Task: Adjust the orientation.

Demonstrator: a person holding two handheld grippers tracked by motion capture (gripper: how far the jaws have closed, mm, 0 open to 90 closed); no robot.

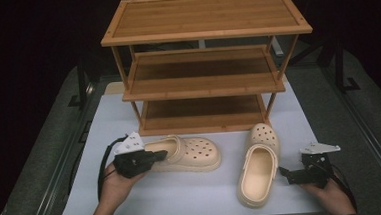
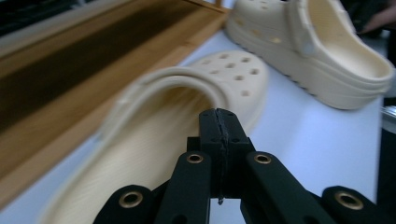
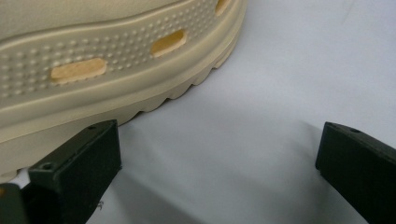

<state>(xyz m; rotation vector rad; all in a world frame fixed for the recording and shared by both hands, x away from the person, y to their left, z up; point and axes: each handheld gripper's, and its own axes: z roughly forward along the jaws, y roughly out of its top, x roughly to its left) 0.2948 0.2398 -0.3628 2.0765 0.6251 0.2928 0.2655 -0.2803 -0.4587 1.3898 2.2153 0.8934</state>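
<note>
The left gripper [image 1: 157, 156] has its jaws clamped tight together with nothing between them, tips sitting right at the heel opening of the left clog [image 1: 191, 155]. From the high view you'd think it might be pinching the rim, but the left gripper view [image 2: 219, 140] clears that up: the two black jaws meet flat against each other, just over the clog's [image 2: 187, 121] open heel, gripping nothing.

The right gripper [image 1: 285, 172] is spread wide, parked beside the right clog [image 1: 258, 166] near its heel end. The right gripper view [image 3: 219, 158] shows bare white table [image 3: 261, 116] between the jaws, plus the clog's [image 3: 107, 60] bumpy side wall and ridged sole up close, which the high view is too far off to give.

Both clogs sit on the table in front of the wooden shoe rack [image 1: 205, 61].
</note>
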